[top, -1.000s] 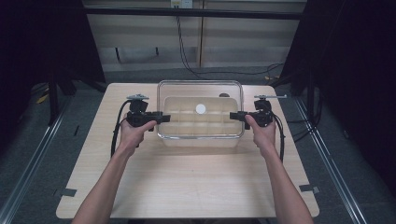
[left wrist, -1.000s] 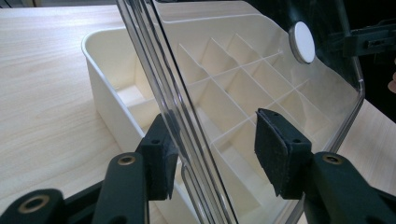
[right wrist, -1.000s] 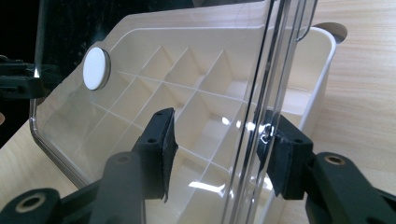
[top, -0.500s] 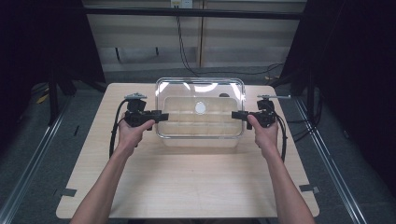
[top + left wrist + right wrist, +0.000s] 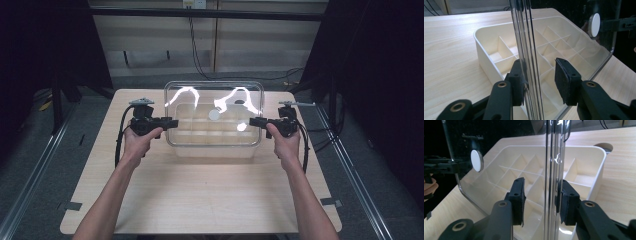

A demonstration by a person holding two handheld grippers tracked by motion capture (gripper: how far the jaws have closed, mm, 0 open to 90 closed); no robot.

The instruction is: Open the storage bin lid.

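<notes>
A clear lid (image 5: 215, 97) with a white round knob (image 5: 214, 114) stands nearly upright over a cream divided tray (image 5: 215, 142) at the table's far middle. My left gripper (image 5: 172, 121) grips the lid's left edge and my right gripper (image 5: 252, 121) its right edge. Both pairs of jaws have just been closing with the lid's rim between them. In the left gripper view the lid's rim (image 5: 524, 37) runs up between the pads of the left gripper (image 5: 540, 80), above the tray (image 5: 486, 50). In the right gripper view the rim (image 5: 554, 157) sits likewise in the right gripper (image 5: 540, 198), with the knob (image 5: 477, 160) farther off.
The tray sits on a light wooden table (image 5: 210, 195), whose near half is bare wood between the person's forearms. A round hole (image 5: 604, 146) is cut in the tabletop just behind the tray. Dark floor and metal rails flank the table.
Both pairs of jaws have drawn in on the lid's side edges. The lid has tipped slightly, and bright glare streaks now cross its upper part. The hands have hardly moved.
</notes>
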